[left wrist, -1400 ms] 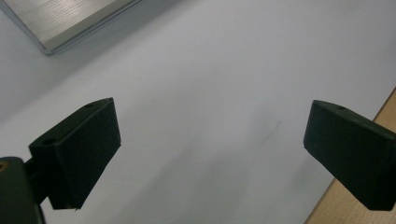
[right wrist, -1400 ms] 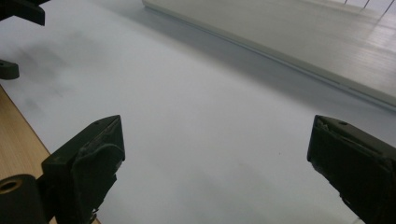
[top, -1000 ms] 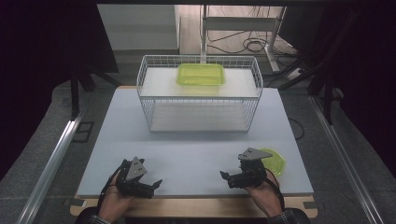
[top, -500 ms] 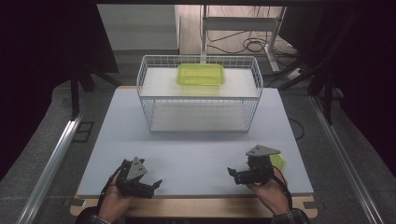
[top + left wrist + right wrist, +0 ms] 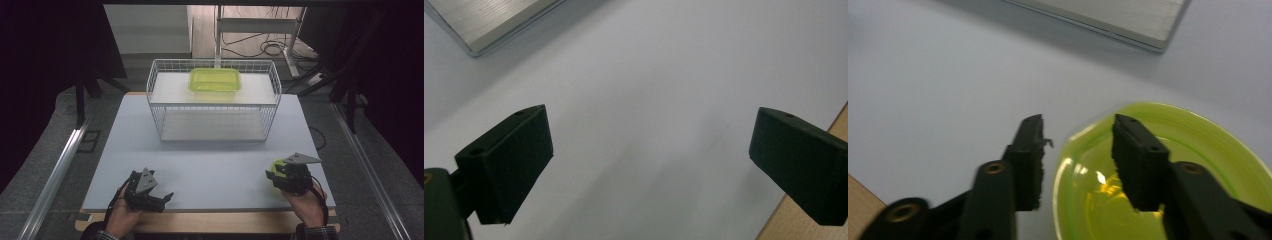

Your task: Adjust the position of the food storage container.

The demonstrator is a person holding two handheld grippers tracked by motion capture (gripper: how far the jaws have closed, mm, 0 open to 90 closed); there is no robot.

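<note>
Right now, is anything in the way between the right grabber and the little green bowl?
No. The right gripper hangs right at the green bowl, its jaws open astride the near rim, one outside and one over the inside. Only bare white table lies around them.

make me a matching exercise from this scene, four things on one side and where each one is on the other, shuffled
Things:
1. round translucent yellow-green plastic bowl
2. rectangular yellow-green plastic container
3. left gripper
4. white wire basket

Places:
A. near left of the white table, jaws wide apart over bare surface
B. far middle of the table
C. on the white shelf on top of the basket
D. near right of the table, its rim between the jaws of the right gripper

Pairs: 1-D, 2-C, 3-A, 4-B
</note>
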